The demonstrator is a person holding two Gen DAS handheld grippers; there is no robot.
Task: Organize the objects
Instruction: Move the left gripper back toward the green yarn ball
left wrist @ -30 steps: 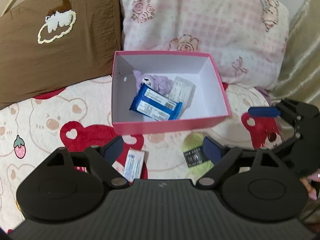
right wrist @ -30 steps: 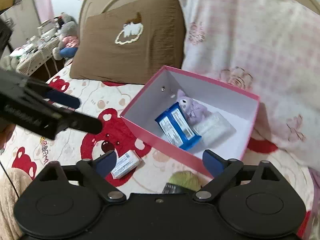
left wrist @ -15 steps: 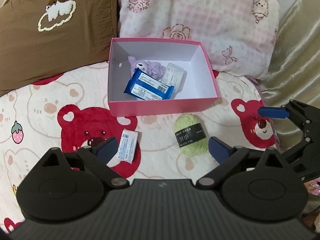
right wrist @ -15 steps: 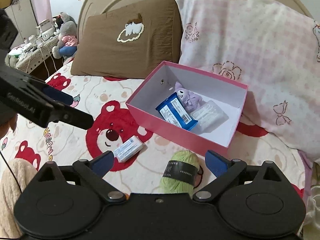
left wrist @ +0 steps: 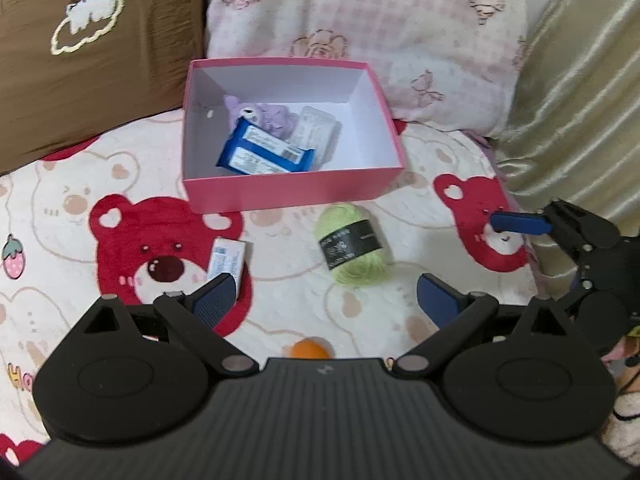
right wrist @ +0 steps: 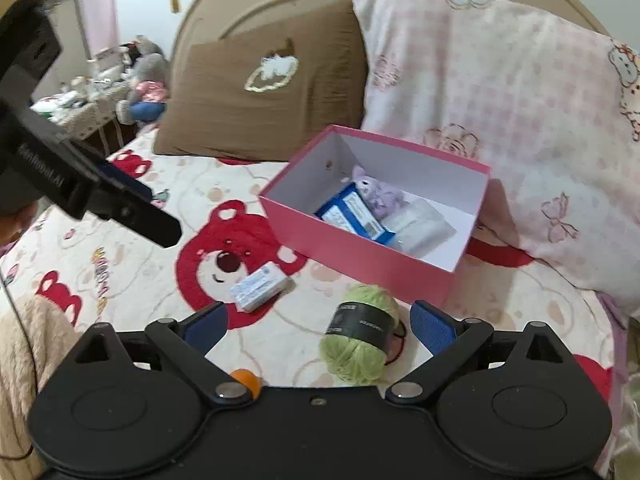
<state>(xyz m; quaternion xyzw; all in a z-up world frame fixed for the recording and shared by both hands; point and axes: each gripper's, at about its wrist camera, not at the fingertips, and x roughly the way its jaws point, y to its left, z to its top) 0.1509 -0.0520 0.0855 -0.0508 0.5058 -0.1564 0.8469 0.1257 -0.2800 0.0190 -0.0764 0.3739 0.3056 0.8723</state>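
Note:
A pink box point(left wrist: 292, 192) point(right wrist: 356, 252) stands on the bear-print bedspread. It holds a blue packet point(left wrist: 264, 156) point(right wrist: 354, 216), a purple plush toy point(left wrist: 260, 116) point(right wrist: 380, 192) and a clear packet point(left wrist: 316, 130) point(right wrist: 420, 224). In front of it lie a green yarn ball point(left wrist: 352, 250) point(right wrist: 362, 338), a small white box point(left wrist: 226, 262) point(right wrist: 260, 286) and an orange ball point(left wrist: 310, 350) point(right wrist: 246, 378). My left gripper point(left wrist: 324, 302) is open and empty above the bedspread. My right gripper point(right wrist: 318, 322) is open and empty, with the yarn between its fingers' line.
A brown pillow point(left wrist: 88, 52) point(right wrist: 260, 92) and a pink checked pillow point(left wrist: 360, 32) point(right wrist: 500, 92) lean behind the box. A gold curtain point(left wrist: 580, 92) hangs at the right. A cluttered side table point(right wrist: 92, 96) stands beyond the bed's left side.
Both grippers have pulled back from the box, still open. The yarn, the white box and the orange ball have come into fuller view.

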